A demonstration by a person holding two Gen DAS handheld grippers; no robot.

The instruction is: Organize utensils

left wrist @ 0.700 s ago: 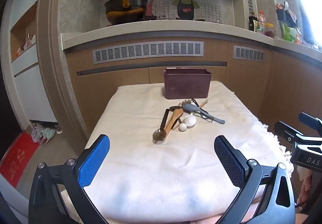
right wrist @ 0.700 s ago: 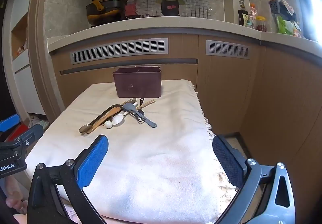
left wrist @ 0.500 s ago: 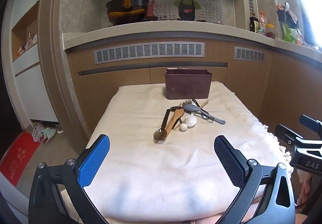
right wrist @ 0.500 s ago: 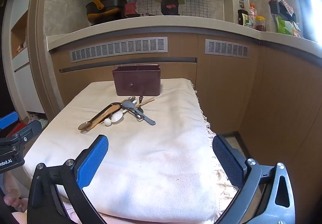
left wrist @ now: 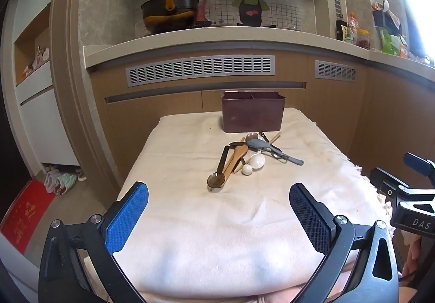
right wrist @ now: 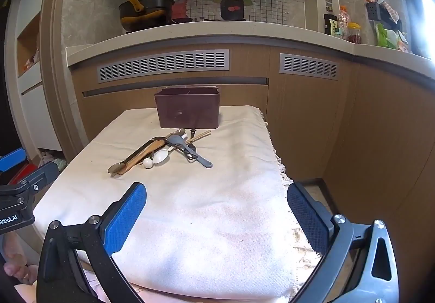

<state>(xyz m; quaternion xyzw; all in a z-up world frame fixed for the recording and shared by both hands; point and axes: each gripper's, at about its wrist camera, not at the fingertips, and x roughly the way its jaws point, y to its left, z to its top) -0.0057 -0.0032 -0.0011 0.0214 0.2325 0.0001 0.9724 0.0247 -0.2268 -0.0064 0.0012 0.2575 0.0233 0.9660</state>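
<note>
A pile of utensils lies mid-table on a white cloth: a wooden spoon point(left wrist: 236, 159) point(right wrist: 145, 152), a metal spoon point(left wrist: 216, 180) point(right wrist: 116, 167), a white ceramic spoon point(left wrist: 255, 161) point(right wrist: 160, 156), a grey spatula point(left wrist: 272, 150) point(right wrist: 187, 146) and chopsticks point(right wrist: 199, 136). A dark maroon utensil holder point(left wrist: 252, 114) point(right wrist: 188, 110) stands upright behind them, divided inside. My left gripper point(left wrist: 218, 217) is open and empty, near the table's front edge. My right gripper point(right wrist: 216, 216) is open and empty, near the front right.
The cloth-covered table point(left wrist: 217, 235) point(right wrist: 239, 194) stands before a wooden counter front with vents point(left wrist: 199, 70). The cloth's fringed right edge point(right wrist: 282, 172) drops to the floor. The other gripper shows at each view's side point(left wrist: 407, 194) point(right wrist: 19, 188).
Both grippers have shifted slightly; the utensils and holder sit a little higher in both views. Nothing on the table moved.
</note>
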